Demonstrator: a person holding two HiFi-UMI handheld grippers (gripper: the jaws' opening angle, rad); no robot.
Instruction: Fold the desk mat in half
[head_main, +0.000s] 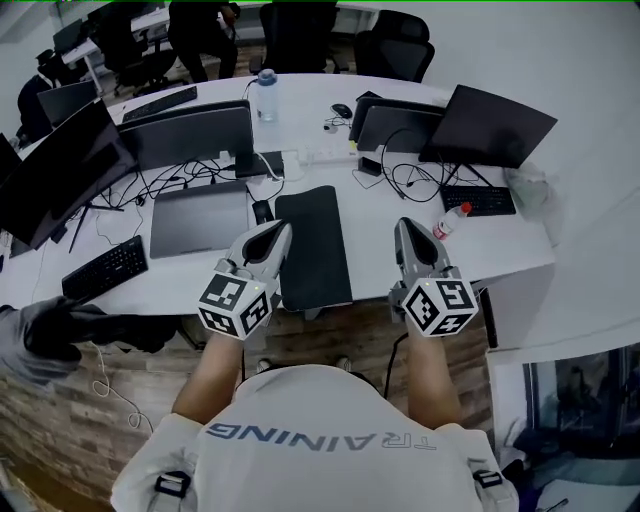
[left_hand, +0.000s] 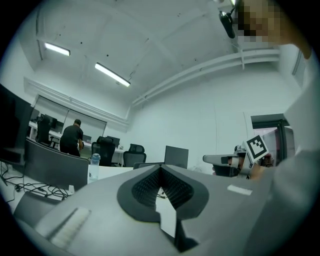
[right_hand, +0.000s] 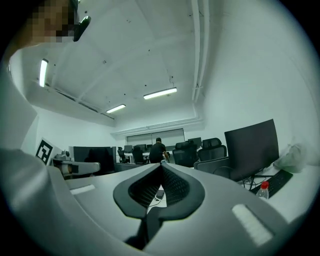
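The dark desk mat (head_main: 313, 245) lies flat on the white desk (head_main: 370, 240), a long narrow rectangle whose near end reaches the desk's front edge. My left gripper (head_main: 278, 234) hovers over the mat's left edge, tilted upward, jaws shut on nothing. To the right of the mat, apart from it, my right gripper (head_main: 404, 228) is also raised and shut with nothing in it. In the left gripper view the fingertips (left_hand: 160, 168) meet in front of the room's far wall. The right gripper view shows the same closed tips (right_hand: 161, 165). Neither gripper view shows the mat.
A grey closed laptop (head_main: 198, 218) and a mouse (head_main: 262, 211) sit just left of the mat. Monitors (head_main: 190, 135), keyboards (head_main: 105, 268), cables and a water bottle (head_main: 266, 95) crowd the back. A red-capped bottle (head_main: 450, 220) stands right. A gloved hand (head_main: 40, 335) shows at left.
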